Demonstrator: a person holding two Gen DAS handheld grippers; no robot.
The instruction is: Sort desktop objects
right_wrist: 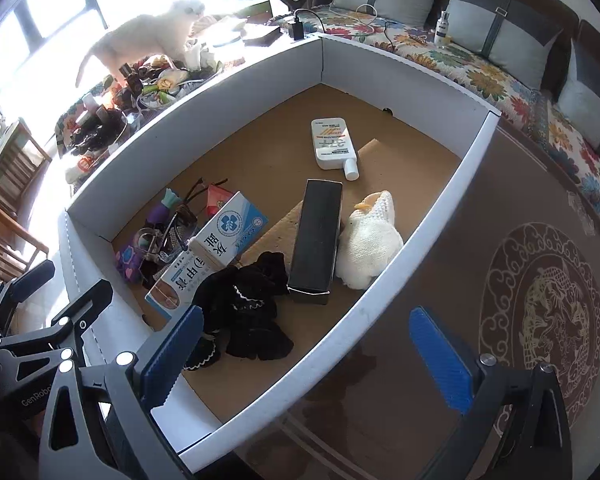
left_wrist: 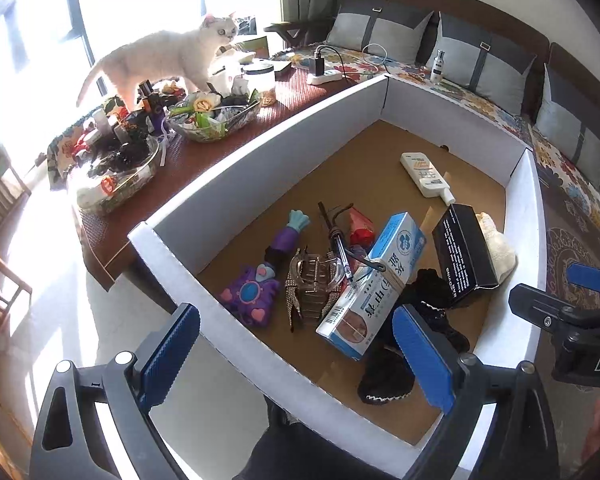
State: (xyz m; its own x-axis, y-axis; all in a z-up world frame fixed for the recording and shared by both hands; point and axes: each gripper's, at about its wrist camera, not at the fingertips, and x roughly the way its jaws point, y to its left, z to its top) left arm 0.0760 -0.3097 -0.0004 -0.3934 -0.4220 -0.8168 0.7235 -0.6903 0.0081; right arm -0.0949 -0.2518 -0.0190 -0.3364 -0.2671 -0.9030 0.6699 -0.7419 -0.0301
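The white box (right_wrist: 400,280) holds the clutter: a black carton (right_wrist: 314,240), a blue-white pack (left_wrist: 374,280), black cloth (right_wrist: 244,312), a white bottle (right_wrist: 332,144) and small toys at its left end. Both the left gripper (left_wrist: 300,356) and right gripper (right_wrist: 308,360) hover above the near wall, jaws wide apart, holding nothing. Sorting looks barely begun; next comes choosing one item and descending. The pile under the pack is hard to make out.

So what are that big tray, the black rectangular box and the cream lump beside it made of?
The white-walled tray looks like cardboard: matte white walls and a brown fibrous floor. The black rectangular box seems to be smooth printed card with folded edges. The cream knitted lump looks like soft yarn with a visible stitch texture.
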